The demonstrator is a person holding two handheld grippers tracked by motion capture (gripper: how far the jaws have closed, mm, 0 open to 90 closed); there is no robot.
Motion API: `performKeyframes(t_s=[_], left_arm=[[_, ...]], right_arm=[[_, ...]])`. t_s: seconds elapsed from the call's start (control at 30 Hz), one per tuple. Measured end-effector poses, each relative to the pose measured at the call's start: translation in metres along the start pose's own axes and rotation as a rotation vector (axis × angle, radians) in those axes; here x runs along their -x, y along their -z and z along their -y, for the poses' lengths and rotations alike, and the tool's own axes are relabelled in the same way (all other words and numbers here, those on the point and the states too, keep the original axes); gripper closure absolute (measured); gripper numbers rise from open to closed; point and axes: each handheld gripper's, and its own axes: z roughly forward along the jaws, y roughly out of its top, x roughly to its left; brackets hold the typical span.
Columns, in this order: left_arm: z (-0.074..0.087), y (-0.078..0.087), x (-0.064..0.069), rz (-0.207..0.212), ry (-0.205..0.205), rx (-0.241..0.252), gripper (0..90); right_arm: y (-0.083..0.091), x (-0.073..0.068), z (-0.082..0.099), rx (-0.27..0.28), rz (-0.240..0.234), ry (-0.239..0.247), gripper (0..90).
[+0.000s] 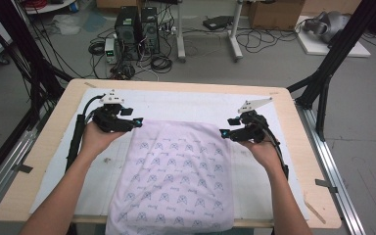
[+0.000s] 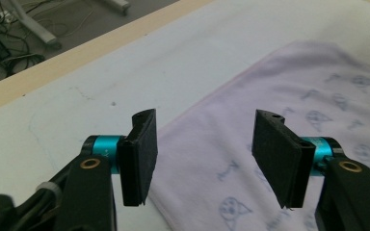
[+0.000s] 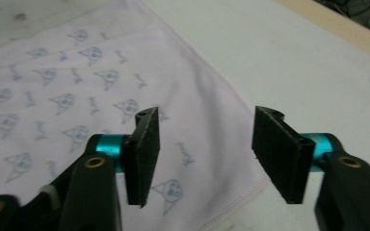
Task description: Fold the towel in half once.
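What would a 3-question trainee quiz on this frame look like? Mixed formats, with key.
1. True or false: the left tongs are clamped on the far left corner of the cloth.
2. Multiple choice: the cloth's near edge A) lies folded at mid-table, B) hangs over the near edge of the table, C) is rolled up.
3. Fill in: the right tongs sit at the cloth's far ____ corner.

Key
1. False: the jaws stand apart above the corner, with no cloth pressed between the pads.
2. B
3. right; those jaws are open too.
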Motion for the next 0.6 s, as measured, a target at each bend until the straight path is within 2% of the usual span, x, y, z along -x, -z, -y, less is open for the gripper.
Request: performKeyframes(t_s=[0.13, 0.2, 0.27, 0.3, 0.5, 0.53, 0.6], left_arm=[[0.01, -0.025, -0.015, -0.005, 0.046, -0.071, 45.8], [0.016, -0.034, -0.017, -0.022, 0.045, -0.097, 46.9], [0.023, -0.042, -0.019, -0.034, 0.035, -0.101, 50.9], [0.026, -0.046, -0.02, -0.043, 0.043, -0.105, 52.5], [0.036, -0.069, -0.026, -0.052, 0.048, -0.173, 59.2], [0.038, -0.073, -0.026, -0.067, 0.044, -0.19, 59.2], [0.042, -0.079, -0.028, -0.09, 0.057, -0.227, 58.2]], right_arm=[[-0.019, 0.016, 0.008, -0.049, 0.027, -0.031, 55.1], [-0.027, 0.021, 0.013, -0.064, 0.046, -0.039, 60.5], [-0.036, 0.028, 0.02, -0.074, 0.068, -0.059, 61.7], [-0.039, 0.031, 0.024, -0.087, 0.065, -0.078, 61.9], [-0.059, 0.044, 0.045, -0.136, 0.07, -0.162, 58.9], [-0.062, 0.046, 0.048, -0.143, 0.059, -0.181, 58.9], [-0.063, 0.046, 0.051, -0.127, 0.071, -0.188, 62.0]])
